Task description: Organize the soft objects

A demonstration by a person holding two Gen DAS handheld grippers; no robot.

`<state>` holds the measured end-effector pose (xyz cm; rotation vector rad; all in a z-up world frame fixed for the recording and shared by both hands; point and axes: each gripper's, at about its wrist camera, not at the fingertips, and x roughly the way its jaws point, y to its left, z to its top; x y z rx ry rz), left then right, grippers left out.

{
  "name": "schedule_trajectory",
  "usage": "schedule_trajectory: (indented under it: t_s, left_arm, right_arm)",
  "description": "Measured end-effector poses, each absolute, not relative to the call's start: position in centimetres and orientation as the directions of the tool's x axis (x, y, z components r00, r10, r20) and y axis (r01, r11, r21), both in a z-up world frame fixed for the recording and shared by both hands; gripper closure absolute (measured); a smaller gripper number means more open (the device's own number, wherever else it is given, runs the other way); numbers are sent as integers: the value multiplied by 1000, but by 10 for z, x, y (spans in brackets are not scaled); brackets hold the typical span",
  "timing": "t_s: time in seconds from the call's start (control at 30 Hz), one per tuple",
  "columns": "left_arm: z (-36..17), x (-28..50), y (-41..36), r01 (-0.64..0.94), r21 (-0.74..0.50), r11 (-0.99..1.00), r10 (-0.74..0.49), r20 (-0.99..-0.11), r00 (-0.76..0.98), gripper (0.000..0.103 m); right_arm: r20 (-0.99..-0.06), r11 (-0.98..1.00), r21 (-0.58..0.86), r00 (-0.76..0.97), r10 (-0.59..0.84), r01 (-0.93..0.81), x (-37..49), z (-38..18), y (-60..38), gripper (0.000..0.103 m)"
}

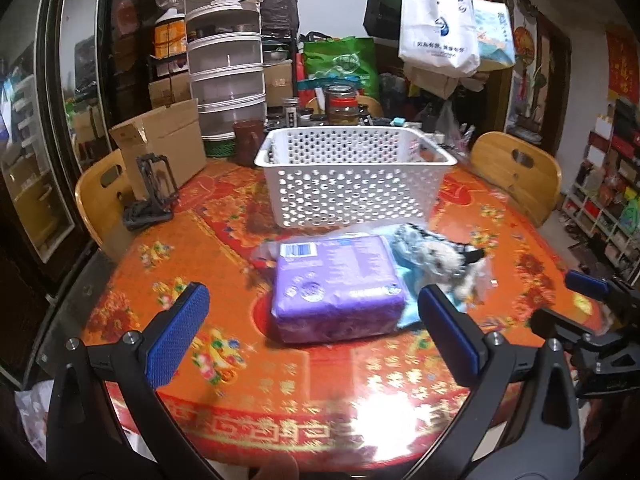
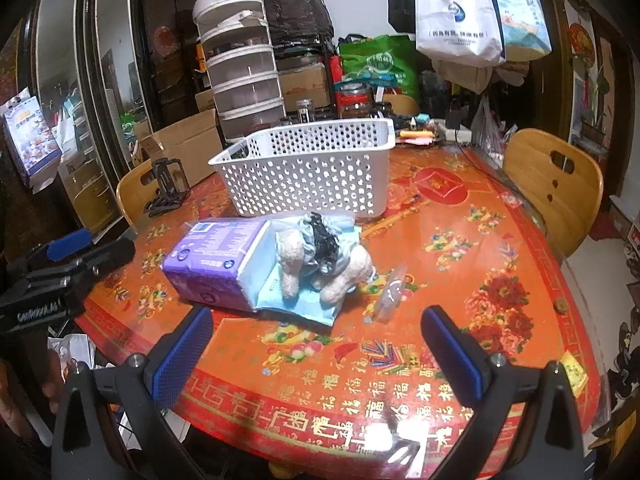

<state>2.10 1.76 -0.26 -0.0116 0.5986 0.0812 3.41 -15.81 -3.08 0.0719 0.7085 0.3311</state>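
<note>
A purple soft pack (image 1: 336,284) lies on the round table in front of a white perforated basket (image 1: 352,184). A plush toy (image 1: 444,260) in a clear bag lies on a light blue pack (image 1: 408,276) to its right. My left gripper (image 1: 312,316) is open and empty, just short of the purple pack. In the right wrist view the purple pack (image 2: 216,260), the plush toy (image 2: 316,264), the blue pack (image 2: 296,300) and the basket (image 2: 312,172) show. My right gripper (image 2: 316,340) is open and empty, near the table's front. The left gripper (image 2: 68,248) shows at the left.
A cardboard box (image 1: 164,144) and a black stand (image 1: 154,188) sit at the table's back left. Stacked round containers (image 1: 226,64) and jars (image 1: 340,104) stand behind the basket. Wooden chairs (image 1: 516,172) flank the table. A small clear packet (image 2: 392,292) lies right of the toy.
</note>
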Motion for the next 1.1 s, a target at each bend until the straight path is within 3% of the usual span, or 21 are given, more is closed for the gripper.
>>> schedule_trajectory:
  t_s: [0.63,0.8,0.97,1.1]
  left_arm:
    - [-18,47,35,-121,20,992,109,-588,801,0]
    - [-47,68,44,-121,78,990,143,-646,749,0]
    - [-67,79,62,-71,-8,997,47,-677,735,0]
    - [-78,86,80,-28,-89,996,-41,-685,727,0]
  right_arm:
    - [-649,938,203,679,344,-282,55,-47,-156,0]
    - [-658,926,222,655,372,-304,58,-58,-147,0]
    - [-667,903,241,615,421,-357,66,-69,-128,2]
    - [-680,892,233,591,434,-388,73,-76,-111,12]
